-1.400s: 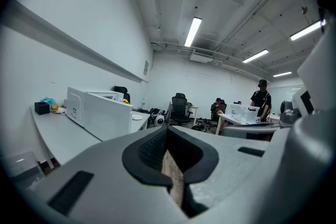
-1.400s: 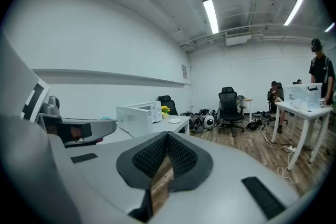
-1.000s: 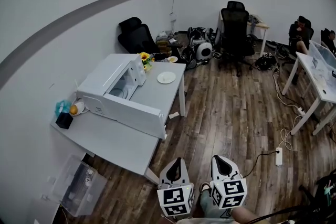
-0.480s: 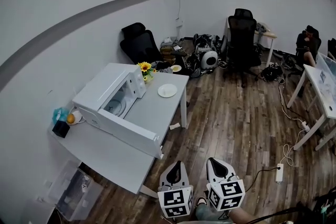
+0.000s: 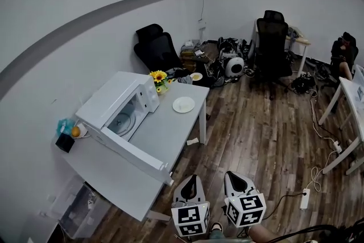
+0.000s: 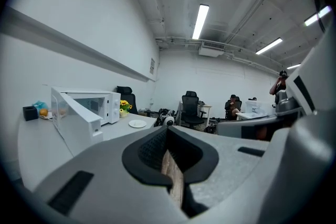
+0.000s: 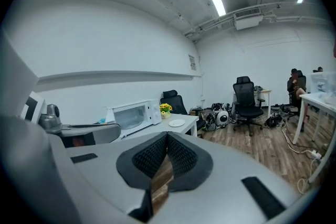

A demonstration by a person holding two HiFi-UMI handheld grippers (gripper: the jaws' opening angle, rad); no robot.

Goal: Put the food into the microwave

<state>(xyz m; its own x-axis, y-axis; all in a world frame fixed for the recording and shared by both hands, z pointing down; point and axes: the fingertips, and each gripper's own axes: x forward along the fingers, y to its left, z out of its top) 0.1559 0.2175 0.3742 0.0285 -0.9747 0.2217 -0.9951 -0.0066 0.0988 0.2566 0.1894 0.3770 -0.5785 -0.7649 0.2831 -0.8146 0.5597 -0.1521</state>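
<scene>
Microwave [image 5: 122, 114] lower in view | plate [image 5: 183, 104] well ahead of left gripper [image 5: 190, 179]

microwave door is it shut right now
No, the microwave has its door swung wide open, with the inside in plain view from the head view.

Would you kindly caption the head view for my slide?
Left gripper and right gripper, both shut, short of a table bearing an open microwave and a plate.
</scene>
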